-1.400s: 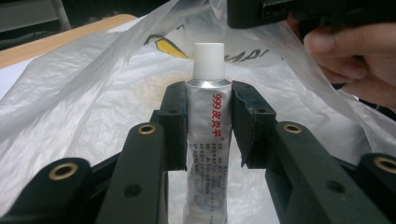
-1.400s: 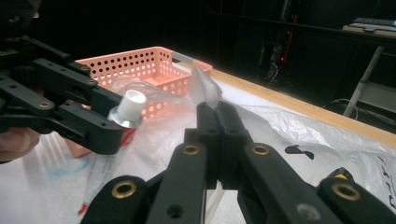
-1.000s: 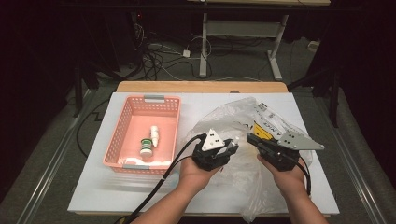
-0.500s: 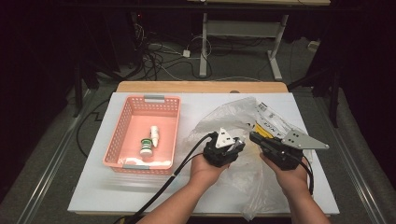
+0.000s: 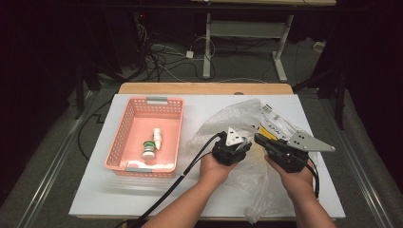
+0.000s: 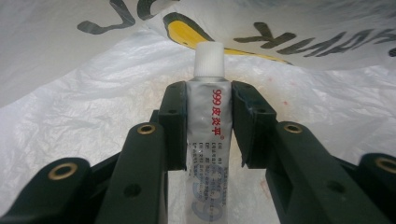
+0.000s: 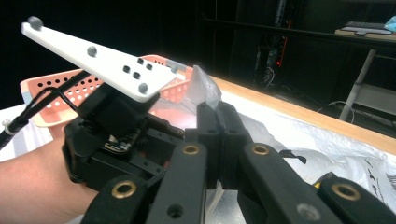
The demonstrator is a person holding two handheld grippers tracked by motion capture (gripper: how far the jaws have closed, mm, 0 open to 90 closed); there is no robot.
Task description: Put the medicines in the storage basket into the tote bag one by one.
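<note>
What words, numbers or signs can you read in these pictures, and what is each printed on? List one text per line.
"999皮炎平", red print running along the silver tube gripped by the left gripper.
Smaller grey lines beside it on the tube: too small to read.
Large dark letters with a yellow mark on the plastic bag: cut off and upside down, not readable.
Print on the flat packet in the high view: too blurred to read.

Tube (image 6: 208,140) base cut off; basket (image 5: 124,128) labels unreadable.

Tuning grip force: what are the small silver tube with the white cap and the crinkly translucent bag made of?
Small silver tube: likely soft metal or laminate; matte silver sheen, printed text. Ribbed white cap: plastic. Crinkly translucent bag: thin plastic film, glossy creases.
</note>
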